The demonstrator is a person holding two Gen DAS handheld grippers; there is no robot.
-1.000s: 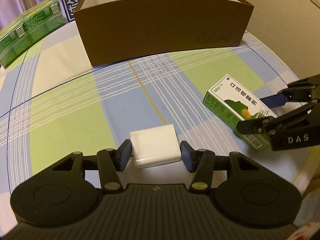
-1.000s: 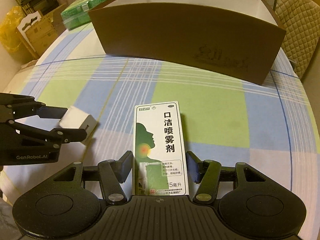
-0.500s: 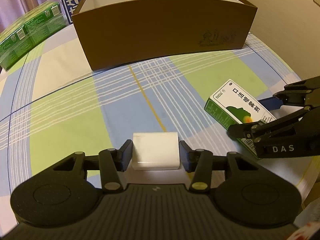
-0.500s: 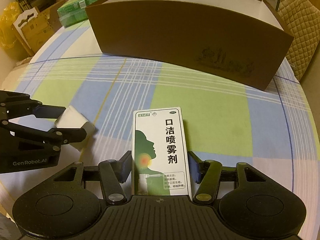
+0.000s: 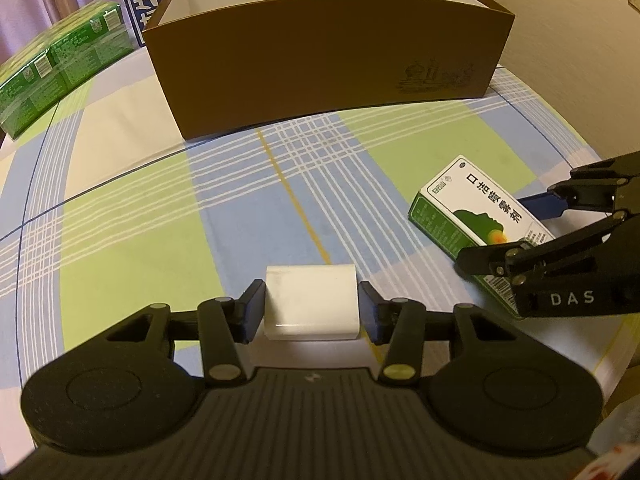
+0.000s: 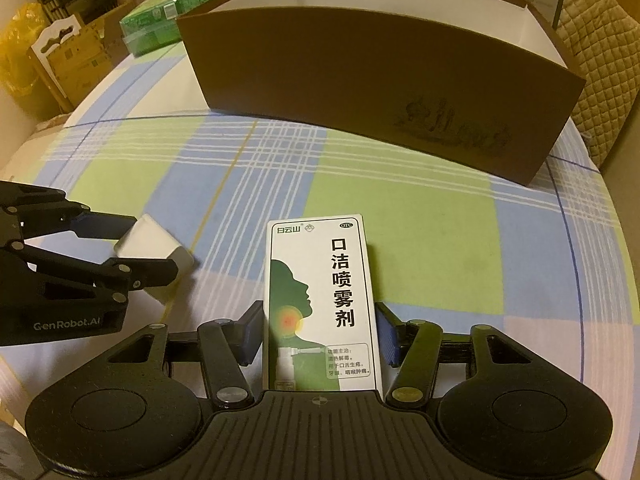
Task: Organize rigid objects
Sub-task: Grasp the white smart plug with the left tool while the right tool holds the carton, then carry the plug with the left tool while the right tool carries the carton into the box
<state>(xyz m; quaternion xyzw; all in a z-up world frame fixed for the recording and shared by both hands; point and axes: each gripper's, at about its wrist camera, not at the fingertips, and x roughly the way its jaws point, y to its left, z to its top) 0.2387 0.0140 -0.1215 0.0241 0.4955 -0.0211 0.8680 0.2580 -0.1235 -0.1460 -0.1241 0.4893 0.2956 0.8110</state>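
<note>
light: dim, warm yellow | shadows: soft | focus: fairly sharp | edges: fisheye bending, dark corners

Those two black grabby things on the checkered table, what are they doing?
A person is tidying up with a hand-held gripper in each hand. The left hand-held gripper is closed on a small white block, and the right hand-held gripper is closed on a green-and-white medicine box. Both things are low, at the checkered tablecloth. The big brown cardboard box behind them stands open, and no object shows inside it from here.
</note>
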